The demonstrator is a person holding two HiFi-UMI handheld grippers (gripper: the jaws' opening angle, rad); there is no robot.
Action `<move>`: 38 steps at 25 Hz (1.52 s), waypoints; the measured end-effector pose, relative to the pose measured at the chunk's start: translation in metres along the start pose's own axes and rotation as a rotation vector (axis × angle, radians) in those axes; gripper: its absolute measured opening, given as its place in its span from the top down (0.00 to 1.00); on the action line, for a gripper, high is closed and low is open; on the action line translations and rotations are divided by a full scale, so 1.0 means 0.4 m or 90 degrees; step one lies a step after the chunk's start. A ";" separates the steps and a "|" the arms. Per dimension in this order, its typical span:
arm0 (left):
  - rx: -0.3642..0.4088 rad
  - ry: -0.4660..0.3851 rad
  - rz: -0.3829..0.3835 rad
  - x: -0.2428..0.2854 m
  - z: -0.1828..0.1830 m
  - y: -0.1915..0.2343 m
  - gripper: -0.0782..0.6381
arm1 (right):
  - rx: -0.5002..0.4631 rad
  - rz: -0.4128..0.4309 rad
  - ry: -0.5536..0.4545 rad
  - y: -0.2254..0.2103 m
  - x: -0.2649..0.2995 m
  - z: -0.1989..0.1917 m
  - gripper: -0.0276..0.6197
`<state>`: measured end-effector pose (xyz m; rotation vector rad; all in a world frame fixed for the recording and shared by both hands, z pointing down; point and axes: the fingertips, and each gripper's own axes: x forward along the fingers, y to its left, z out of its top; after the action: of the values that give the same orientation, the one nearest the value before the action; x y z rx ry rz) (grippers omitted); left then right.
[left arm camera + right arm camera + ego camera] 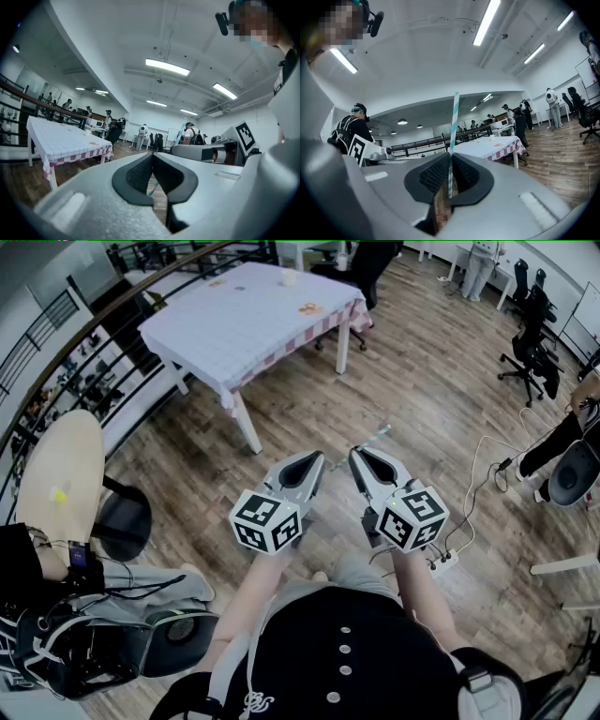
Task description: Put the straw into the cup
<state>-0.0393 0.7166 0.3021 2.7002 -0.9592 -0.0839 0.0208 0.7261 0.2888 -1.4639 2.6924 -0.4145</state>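
floor point(422, 381) – smooth wood | straw point(453, 131) – matt paper | tablecloth point(244, 324): matt cloth

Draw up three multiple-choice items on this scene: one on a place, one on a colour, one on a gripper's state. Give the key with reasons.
1. Where is the cup?
A. on the cloth-covered table
B. on a shelf
C. in a sink

2. What colours are the straw's stripes?
A. red and white
B. black and yellow
C. teal and white

3. What state is the right gripper in?
A. wide open and empty
B. shut on the straw
C. shut on a spoon

Key:
1 A: the head view shows it on the far part of the tabletop.
2 C: the right gripper view shows those stripes.
3 B: its pads pinch the straw, which sticks up between them.
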 end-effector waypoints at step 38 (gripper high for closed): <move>-0.069 0.051 0.056 0.502 -0.035 0.311 0.89 | 0.037 0.067 0.028 -0.449 0.364 0.072 0.92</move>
<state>0.0433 0.5017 0.3572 2.5388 -1.0172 -0.0105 0.0920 0.5064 0.3194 -1.3069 2.7498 -0.5197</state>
